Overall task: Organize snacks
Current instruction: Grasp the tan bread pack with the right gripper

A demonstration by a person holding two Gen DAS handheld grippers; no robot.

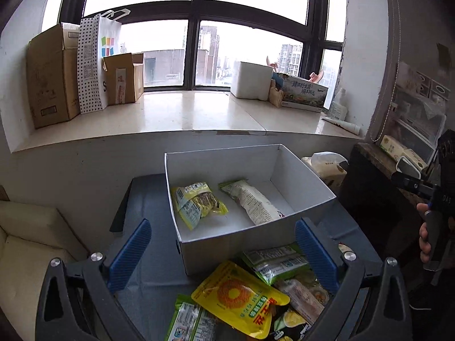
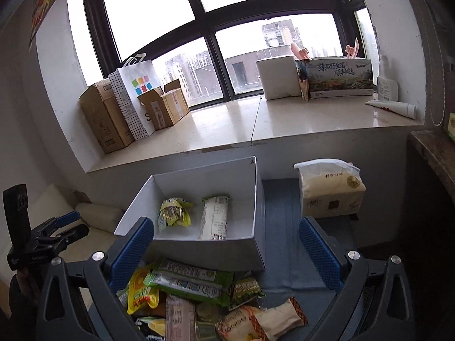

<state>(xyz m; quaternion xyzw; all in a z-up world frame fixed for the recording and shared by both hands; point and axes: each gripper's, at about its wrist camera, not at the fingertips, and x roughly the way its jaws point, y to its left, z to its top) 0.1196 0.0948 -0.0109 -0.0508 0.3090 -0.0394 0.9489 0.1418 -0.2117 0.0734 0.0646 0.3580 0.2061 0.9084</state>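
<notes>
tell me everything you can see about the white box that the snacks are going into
The white box is an open-topped rectangular carton, apparently of thin card, with plain white walls inside and out and no lid in view. It stands upright on the blue-grey surface below the windowsill, behind the loose pile of snacks. Two packets lie flat on its floor, apart from each other: a crumpled yellow packet on the left and a long white packet on the right. Most of the floor is bare. Neither gripper touches it.
</notes>
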